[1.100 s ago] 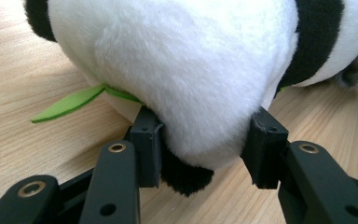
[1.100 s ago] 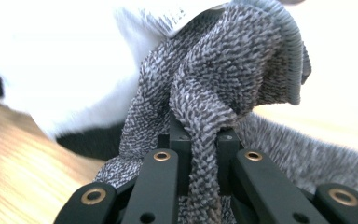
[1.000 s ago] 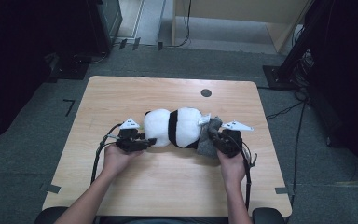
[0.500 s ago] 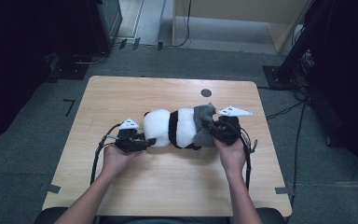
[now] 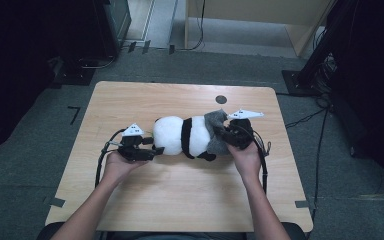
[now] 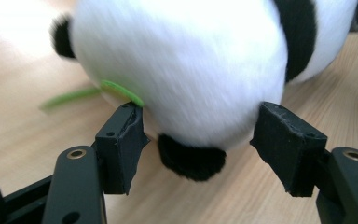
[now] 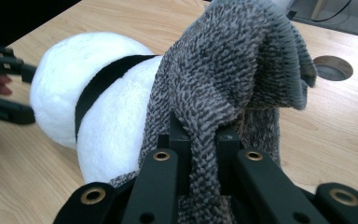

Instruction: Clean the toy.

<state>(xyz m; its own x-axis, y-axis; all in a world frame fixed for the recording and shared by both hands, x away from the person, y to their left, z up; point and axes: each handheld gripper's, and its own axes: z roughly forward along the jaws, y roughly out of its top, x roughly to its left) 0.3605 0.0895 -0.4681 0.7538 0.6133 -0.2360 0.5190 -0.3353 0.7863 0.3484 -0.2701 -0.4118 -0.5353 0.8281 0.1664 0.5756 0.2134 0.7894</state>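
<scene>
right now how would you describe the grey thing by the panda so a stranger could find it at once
On the wooden table lies a black-and-white plush panda. At the end nearer the person's right hand sits a grey knitted garment, pinched by the right gripper and draped over the toy. It is the one speckled grey, ribbed-knit piece; everything beside it is smooth white or black fur.

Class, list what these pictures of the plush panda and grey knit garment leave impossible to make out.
- Plush panda: face turned away, high view.
- Grey knit garment: its kind; bunched in the right gripper, right gripper view.
- Green strip: far end blurred, left gripper view.
- Left gripper: jaws just opening; contact with plush unclear.
</scene>
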